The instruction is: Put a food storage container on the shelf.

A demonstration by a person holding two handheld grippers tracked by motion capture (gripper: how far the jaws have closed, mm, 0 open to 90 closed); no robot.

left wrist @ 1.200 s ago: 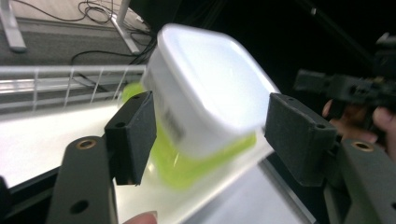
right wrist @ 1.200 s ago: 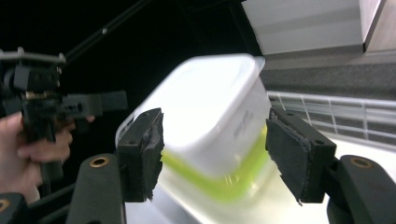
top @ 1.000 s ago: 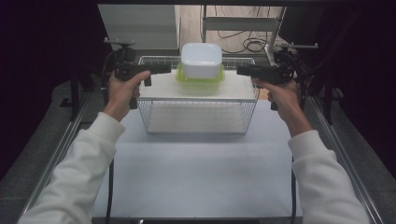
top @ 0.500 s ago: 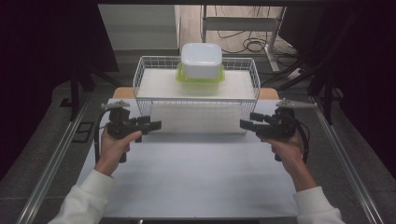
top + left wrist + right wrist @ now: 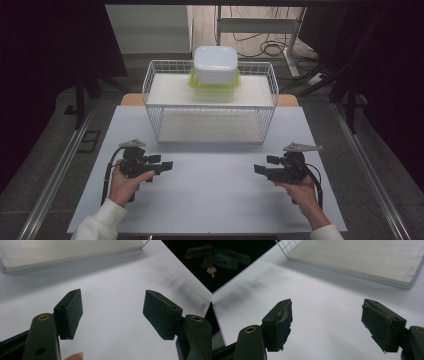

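Both the left gripper (image 5: 167, 164) and right gripper (image 5: 258, 169) are held spread and empty near the white wire basket (image 5: 210, 107), from which the lime-lidded white plastic container (image 5: 215, 66) could be toppled by a careless lift.

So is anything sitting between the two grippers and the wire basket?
Nothing visible does. The left gripper and right gripper, both open and empty, sit low over the bare white table; the basket lies beyond them, tub on top.
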